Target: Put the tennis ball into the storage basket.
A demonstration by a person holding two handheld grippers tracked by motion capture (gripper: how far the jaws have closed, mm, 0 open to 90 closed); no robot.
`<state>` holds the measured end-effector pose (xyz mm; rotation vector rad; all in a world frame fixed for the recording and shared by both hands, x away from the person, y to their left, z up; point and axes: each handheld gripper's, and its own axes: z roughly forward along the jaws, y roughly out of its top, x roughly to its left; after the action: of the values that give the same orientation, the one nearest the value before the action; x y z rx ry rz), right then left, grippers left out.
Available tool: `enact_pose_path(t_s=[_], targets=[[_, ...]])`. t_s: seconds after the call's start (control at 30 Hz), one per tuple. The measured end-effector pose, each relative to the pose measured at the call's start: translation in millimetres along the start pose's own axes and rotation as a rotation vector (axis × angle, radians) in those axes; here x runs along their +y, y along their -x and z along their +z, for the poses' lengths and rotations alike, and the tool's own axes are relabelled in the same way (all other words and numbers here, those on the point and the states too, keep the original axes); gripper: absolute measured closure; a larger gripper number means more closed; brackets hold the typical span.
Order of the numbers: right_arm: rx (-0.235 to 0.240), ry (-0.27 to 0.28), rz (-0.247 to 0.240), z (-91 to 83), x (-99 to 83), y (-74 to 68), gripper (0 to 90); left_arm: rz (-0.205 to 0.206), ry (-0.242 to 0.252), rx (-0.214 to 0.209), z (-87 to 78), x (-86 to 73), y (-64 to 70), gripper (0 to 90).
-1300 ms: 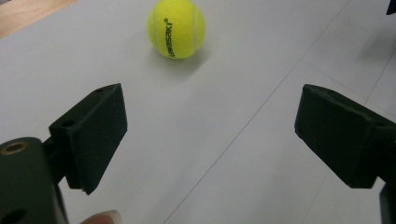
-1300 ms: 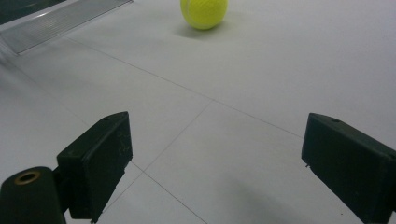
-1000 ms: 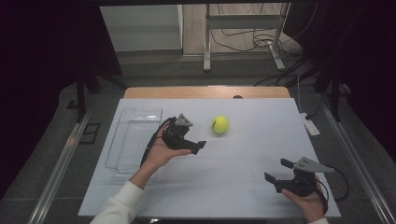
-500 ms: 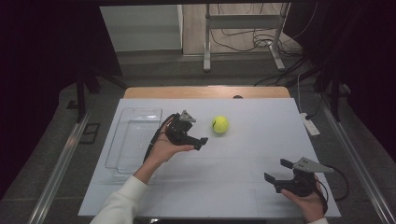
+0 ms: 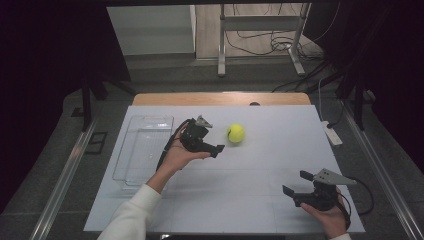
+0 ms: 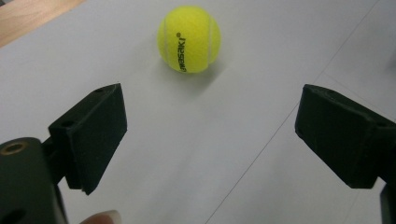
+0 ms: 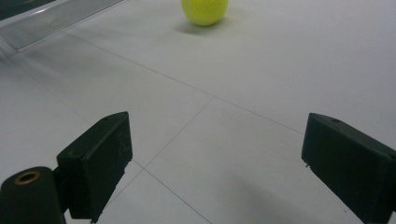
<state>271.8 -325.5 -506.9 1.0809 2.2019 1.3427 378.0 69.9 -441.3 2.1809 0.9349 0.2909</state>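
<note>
The left gripper (image 5: 212,137), jaws spread wide and holding nothing, is raised just beside the yellow tennis ball (image 5: 235,133), which rests on the white table (image 5: 240,175) with bare surface between them. A clear tray (image 5: 142,149) lies to the left. The right gripper (image 5: 296,183), also wide open, sits well apart near the table's front right.

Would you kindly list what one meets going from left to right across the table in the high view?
Clear plastic tray → left gripper → yellow tennis ball → right gripper → white power strip at the table's right edge.
</note>
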Motion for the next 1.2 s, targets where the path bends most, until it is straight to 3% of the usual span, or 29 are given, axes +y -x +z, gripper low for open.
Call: enact_pose_path(t_s=[1.2], targets=[[0.0,0.002,0.004,-0.5,-0.7,1.9,8.9,0.01,-0.038,0.015,21.6,24.3,-12.4,10.3]])
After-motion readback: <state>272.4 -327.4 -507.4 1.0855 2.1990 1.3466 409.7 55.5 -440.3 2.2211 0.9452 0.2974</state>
